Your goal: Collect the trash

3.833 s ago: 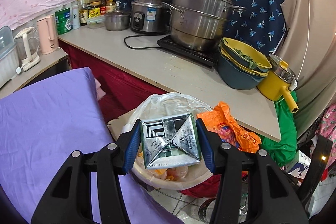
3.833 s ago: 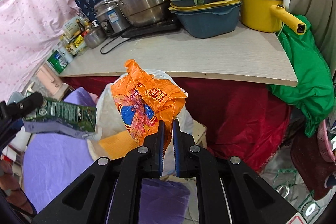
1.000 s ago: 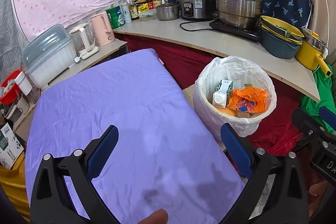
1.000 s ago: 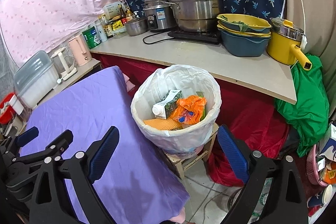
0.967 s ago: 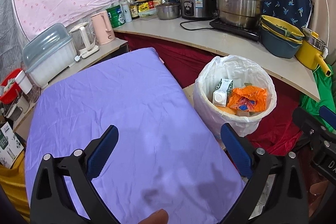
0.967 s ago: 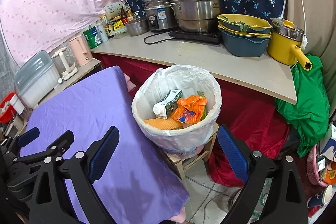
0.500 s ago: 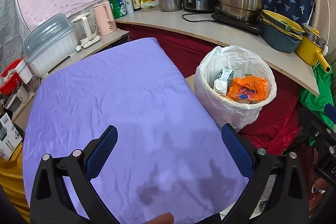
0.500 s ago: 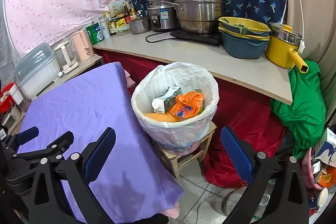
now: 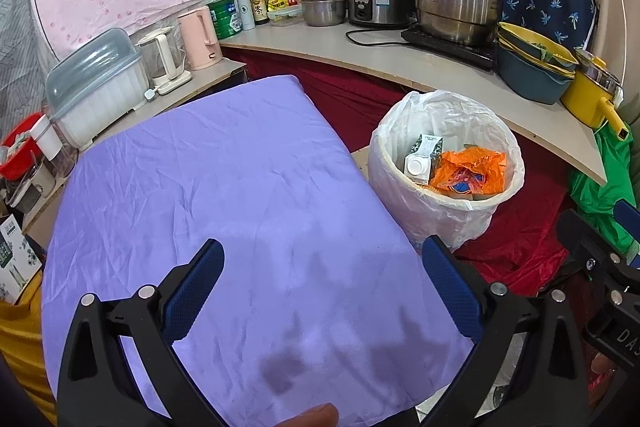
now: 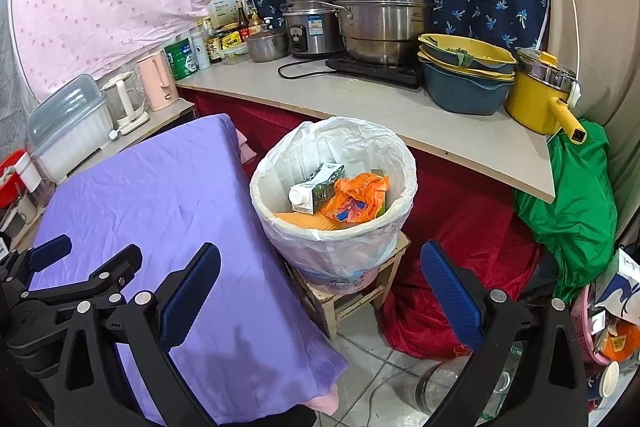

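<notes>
A bin lined with a white bag (image 9: 400,163) (image 10: 332,251) stands on a small wooden stool beside the purple-covered table (image 9: 224,195) (image 10: 160,203). Inside lie a green and white carton (image 9: 422,157) (image 10: 318,187) and a crumpled orange plastic bag (image 9: 468,173) (image 10: 354,199). My left gripper (image 9: 322,283) is wide open and empty above the purple cloth. My right gripper (image 10: 320,287) is wide open and empty, in front of the bin. The left gripper also shows at the left edge of the right wrist view (image 10: 84,267).
A counter (image 9: 400,63) behind the bin holds a steel steamer pot (image 10: 384,7), rice cooker, stacked bowls (image 10: 468,75) and a yellow pot (image 10: 540,91). A green cloth (image 10: 576,199) hangs at the right. Kettles and a dish box (image 9: 92,83) stand at the left.
Both grippers have pulled back and up a little from the bin. The carton and orange bag lie still in the bin.
</notes>
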Demonstrator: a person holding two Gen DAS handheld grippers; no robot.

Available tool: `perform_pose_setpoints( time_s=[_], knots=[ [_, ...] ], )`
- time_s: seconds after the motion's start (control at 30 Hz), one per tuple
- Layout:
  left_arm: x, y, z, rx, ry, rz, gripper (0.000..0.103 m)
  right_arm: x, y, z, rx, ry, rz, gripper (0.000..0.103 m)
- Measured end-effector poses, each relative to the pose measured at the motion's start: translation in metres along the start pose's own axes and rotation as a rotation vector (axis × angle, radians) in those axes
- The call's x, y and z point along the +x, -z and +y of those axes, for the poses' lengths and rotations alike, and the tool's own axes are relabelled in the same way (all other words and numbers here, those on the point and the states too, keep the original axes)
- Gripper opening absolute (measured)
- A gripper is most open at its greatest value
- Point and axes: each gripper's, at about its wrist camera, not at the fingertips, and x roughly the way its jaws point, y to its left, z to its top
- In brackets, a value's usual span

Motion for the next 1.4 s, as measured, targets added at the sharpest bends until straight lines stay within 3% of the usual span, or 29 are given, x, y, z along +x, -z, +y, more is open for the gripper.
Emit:
perform_pose_setpoints(
  time_s=[1.4],
  knots=[
    [0.011, 0.006, -0.003, -0.004, -0.005, 0.036, 0.094, 0.018, 0.008, -0.011, 0.012, 0.003, 0.042, 0.096]
  ],
)
